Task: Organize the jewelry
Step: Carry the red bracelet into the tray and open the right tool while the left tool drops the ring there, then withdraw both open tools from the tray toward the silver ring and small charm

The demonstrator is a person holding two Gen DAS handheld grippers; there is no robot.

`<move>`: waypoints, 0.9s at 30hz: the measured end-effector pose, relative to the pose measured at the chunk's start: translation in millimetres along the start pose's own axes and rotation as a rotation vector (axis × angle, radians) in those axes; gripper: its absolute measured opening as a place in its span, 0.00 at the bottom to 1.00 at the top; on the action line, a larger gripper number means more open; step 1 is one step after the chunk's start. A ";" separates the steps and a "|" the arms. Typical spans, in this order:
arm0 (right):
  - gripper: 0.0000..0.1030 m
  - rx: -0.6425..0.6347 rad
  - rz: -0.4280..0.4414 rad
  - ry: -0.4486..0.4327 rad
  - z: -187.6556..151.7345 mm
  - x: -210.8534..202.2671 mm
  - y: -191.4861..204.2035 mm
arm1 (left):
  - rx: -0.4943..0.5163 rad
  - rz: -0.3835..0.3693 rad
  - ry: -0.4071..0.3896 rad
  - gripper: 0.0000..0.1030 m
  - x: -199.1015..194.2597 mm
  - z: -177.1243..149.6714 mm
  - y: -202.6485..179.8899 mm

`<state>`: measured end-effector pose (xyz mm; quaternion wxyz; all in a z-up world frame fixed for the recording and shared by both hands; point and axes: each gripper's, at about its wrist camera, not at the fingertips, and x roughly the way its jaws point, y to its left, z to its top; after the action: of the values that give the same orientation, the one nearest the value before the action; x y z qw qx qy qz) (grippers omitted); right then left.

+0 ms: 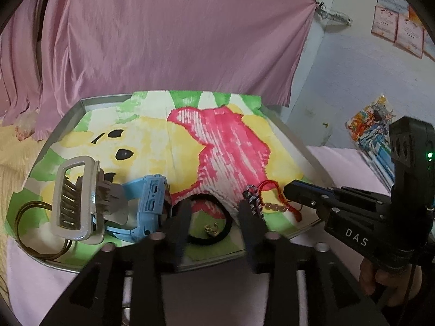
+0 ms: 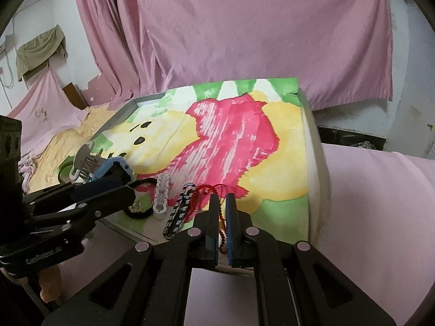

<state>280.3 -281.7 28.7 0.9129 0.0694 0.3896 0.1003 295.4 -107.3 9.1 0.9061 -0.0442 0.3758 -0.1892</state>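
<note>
A metal tray [image 1: 68,119] lined with a painted paper holds the jewelry along its near edge. My left gripper [image 1: 214,212] is open, its fingers straddling a black hair tie [image 1: 228,222] with a small gold charm. To its left lie a blue watch [image 1: 152,198], a grey claw clip [image 1: 78,198] and brown wire bangles [image 1: 24,214]. A black-and-white beaded bracelet [image 2: 178,213] and a white link piece [image 2: 161,198] lie side by side. My right gripper [image 2: 223,203] is shut on a red cord bracelet [image 2: 209,190], whose beads show between the fingers.
Pink cloth [image 1: 163,40] hangs behind the tray, and a pink cover [image 2: 380,203] spreads to its right. A yellow blanket [image 2: 65,141] lies at the left. Colourful booklets [image 1: 372,127] lean against the wall. A hand [image 1: 380,279] holds the right gripper's handle.
</note>
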 end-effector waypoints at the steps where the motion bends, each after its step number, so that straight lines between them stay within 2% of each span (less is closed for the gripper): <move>1: 0.05 0.004 -0.002 -0.006 -0.3 -1.6 -1.1 | 0.001 0.000 -0.009 0.38 -2.0 0.0 -0.3; 4: 0.05 0.024 -0.007 -0.039 -2.4 -11.2 -4.3 | 0.004 0.005 -0.026 0.38 -7.6 -0.2 -1.7; 6: 0.12 0.028 -0.011 -0.064 -4.2 -18.4 -4.5 | 0.004 0.008 -0.049 0.39 -13.8 -0.5 -2.2; 7: 0.27 0.034 -0.011 -0.077 -5.1 -21.9 -4.6 | 0.004 0.012 -0.059 0.42 -16.6 -0.8 -2.4; 8: 0.47 0.041 -0.008 -0.088 -6.1 -24.9 -5.2 | 0.001 0.018 -0.077 0.53 -21.3 -1.5 -2.3; 9: 0.52 0.052 -0.006 -0.108 -7.5 -29.3 -5.5 | -0.008 0.022 -0.099 0.65 -26.4 -2.5 -1.4; 11: 0.53 0.060 -0.004 -0.146 -9.7 -38.1 -5.0 | -0.034 0.029 -0.147 0.72 -37.0 -4.6 2.0; 15: 0.54 0.060 -0.022 -0.227 -15.2 -58.1 1.0 | -0.060 0.057 -0.188 0.75 -53.9 -9.2 10.9; 18: 0.68 0.054 -0.029 -0.292 -20.8 -73.5 6.8 | -0.074 0.093 -0.225 0.87 -67.6 -15.5 17.8; 21: 0.77 0.040 -0.032 -0.348 -26.7 -87.9 14.1 | -0.082 0.126 -0.267 0.93 -83.2 -24.3 25.0; 24: 0.94 0.025 -0.045 -0.393 -34.2 -99.8 24.4 | -0.085 0.159 -0.308 0.99 -98.2 -33.8 31.7; 27: 0.96 0.008 -0.041 -0.412 -41.0 -107.6 34.9 | -0.077 0.203 -0.343 0.99 -111.2 -43.1 38.8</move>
<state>173.3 -271.4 82.8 0.9748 0.0843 0.1963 0.0638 205.5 -26.9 43.6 0.9689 -0.0720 0.2255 -0.0721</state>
